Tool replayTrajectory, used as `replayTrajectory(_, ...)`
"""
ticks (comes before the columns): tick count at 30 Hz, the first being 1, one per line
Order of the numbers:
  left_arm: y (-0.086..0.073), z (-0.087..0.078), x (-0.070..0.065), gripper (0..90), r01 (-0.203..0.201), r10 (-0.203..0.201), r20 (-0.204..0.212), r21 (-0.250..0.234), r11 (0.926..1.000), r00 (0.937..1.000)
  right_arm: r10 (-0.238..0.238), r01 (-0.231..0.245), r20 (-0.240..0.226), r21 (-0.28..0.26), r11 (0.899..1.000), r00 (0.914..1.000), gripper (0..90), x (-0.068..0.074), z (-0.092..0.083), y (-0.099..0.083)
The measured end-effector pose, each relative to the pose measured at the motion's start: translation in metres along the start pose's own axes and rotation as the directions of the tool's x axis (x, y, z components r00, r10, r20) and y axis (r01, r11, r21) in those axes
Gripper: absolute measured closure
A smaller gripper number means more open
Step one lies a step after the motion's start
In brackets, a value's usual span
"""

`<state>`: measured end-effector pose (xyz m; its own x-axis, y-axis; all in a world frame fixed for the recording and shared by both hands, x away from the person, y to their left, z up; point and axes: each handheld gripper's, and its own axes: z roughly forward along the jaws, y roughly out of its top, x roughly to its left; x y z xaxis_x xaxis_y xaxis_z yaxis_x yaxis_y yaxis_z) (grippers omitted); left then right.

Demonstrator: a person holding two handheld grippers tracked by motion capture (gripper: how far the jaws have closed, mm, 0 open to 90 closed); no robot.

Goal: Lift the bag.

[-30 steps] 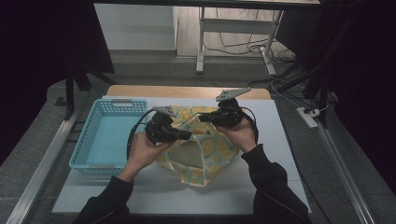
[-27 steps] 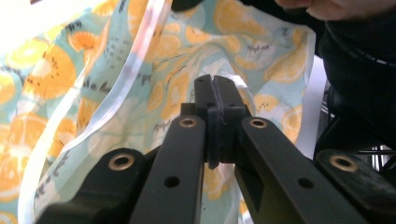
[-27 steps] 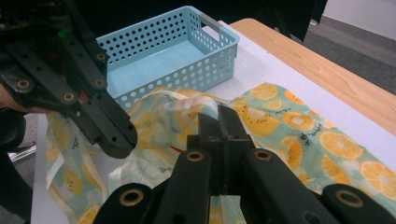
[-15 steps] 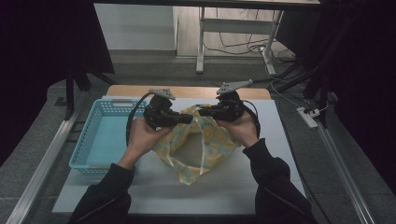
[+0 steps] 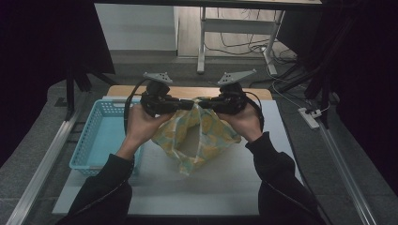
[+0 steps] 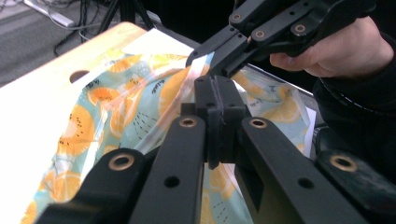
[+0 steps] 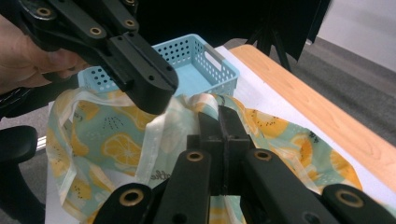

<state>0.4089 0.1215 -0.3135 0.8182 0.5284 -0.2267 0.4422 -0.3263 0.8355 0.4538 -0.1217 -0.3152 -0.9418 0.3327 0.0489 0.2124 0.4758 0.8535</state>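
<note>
Orange-print bag (image 5: pixel 199 136) hangs mid-frame, left gripper (image 5: pixel 187 105) and right gripper (image 5: pixel 202 105) both clamped on its top edge. Risk: thin film could slip out if the grippers pull apart unevenly.

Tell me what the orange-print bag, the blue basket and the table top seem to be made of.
Bag: probably thin glossy plastic film or coated fabric; it creases and sags from both shut grippers, left gripper and right gripper.
Basket: rigid moulded plastic, matte, with perforated walls.
Table: wood-look top, apparently a white sheet over it.
</note>
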Motion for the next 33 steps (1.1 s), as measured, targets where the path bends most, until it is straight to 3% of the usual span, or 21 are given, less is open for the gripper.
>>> replayTrajectory(26,0.066,-0.035,-0.008,90.0,-0.057,0.05,-0.066,-0.111,0.9922,0.9966,-0.045,0.052,0.068,-0.093,0.994,0.9966,90.0,0.006,-0.041,0.059)
replayTrajectory(33,0.073,-0.027,-0.007,90.0,-0.074,0.062,-0.114,-0.111,0.991,0.9916,-0.047,0.057,0.109,-0.095,0.994,0.993,90.0,0.001,-0.043,0.064)
